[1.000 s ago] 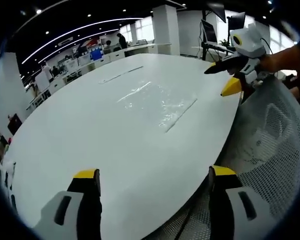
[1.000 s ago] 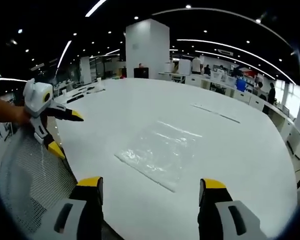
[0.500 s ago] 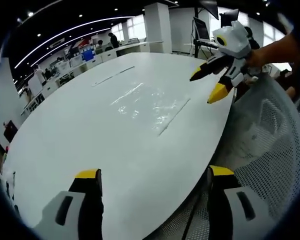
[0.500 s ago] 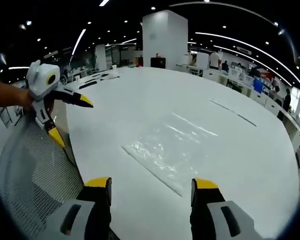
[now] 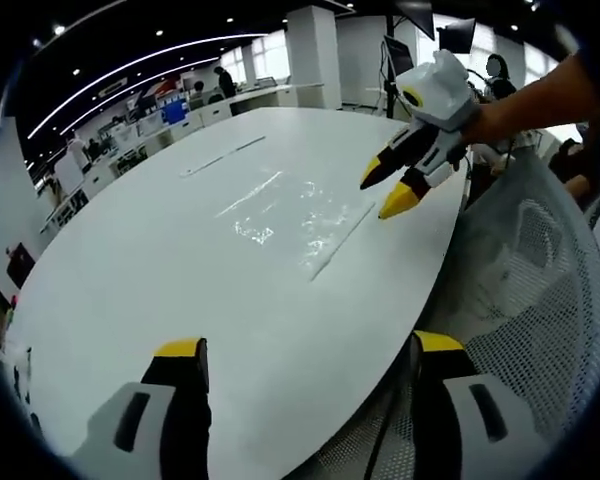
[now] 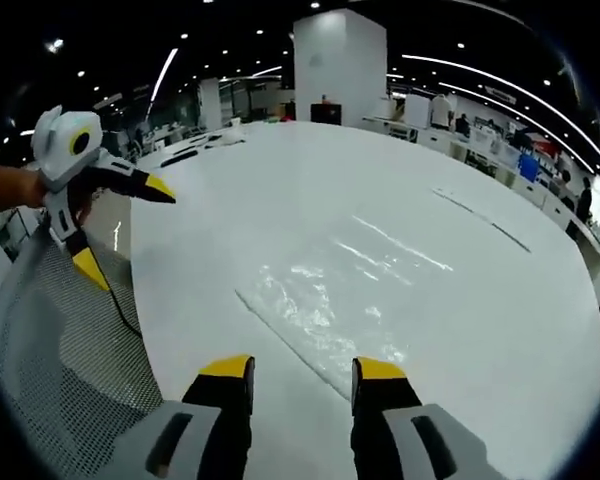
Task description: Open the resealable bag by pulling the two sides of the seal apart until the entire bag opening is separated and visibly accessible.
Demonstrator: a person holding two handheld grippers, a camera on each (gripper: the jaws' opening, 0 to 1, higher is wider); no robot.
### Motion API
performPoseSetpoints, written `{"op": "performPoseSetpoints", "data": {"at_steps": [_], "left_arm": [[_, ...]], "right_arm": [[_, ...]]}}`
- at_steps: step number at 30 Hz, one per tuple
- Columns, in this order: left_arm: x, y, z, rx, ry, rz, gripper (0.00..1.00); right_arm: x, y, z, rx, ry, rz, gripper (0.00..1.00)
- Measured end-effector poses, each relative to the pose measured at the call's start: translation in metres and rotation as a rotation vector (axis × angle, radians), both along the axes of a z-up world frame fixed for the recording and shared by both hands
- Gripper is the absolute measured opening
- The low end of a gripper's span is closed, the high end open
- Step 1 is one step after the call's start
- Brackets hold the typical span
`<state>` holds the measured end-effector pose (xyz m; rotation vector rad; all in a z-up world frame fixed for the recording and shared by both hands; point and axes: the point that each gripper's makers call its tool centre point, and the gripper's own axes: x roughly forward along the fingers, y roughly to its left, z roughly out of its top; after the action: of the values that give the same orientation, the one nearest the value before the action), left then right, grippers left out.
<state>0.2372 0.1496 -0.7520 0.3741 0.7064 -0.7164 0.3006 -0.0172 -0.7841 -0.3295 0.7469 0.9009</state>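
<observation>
A clear resealable bag lies flat on the white table, its seal strip along the edge nearest the table's rim. In the right gripper view the bag lies just beyond my right gripper, whose yellow-tipped jaws stand a little apart over the seal edge with nothing between them. My left gripper is open and wide, low over the table's near part, well short of the bag. The right gripper also appears at the upper right of the left gripper view, above the bag's seal end. The left gripper shows at the left of the right gripper view.
A mesh chair back stands at the table's edge; the same chair back sits at the lower left of the right gripper view. A second flat strip or bag lies farther across the table. Desks, a pillar and people fill the room behind.
The right gripper has come down toward the bag's seal edge and its jaws have narrowed. The left gripper has barely moved.
</observation>
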Motion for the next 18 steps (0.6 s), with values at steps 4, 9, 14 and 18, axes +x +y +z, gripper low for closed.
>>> {"op": "performPoseSetpoints", "data": {"at_steps": [4, 9, 14, 18], "left_arm": [[0.000, -0.002, -0.001, 0.013, 0.004, -0.009, 0.79], [0.001, -0.004, 0.000, 0.017, 0.006, -0.014, 0.79], [0.000, -0.009, -0.001, 0.016, 0.017, -0.022, 0.76], [0.000, -0.010, -0.003, 0.019, 0.023, -0.017, 0.76]], "right_arm": [[0.000, 0.000, -0.009, -0.035, 0.058, 0.024, 0.28], [0.004, 0.003, -0.013, -0.065, 0.047, 0.065, 0.27], [0.007, 0.000, -0.024, -0.095, 0.065, 0.072, 0.23], [0.004, -0.003, -0.028, -0.132, 0.068, 0.124, 0.10]]}}
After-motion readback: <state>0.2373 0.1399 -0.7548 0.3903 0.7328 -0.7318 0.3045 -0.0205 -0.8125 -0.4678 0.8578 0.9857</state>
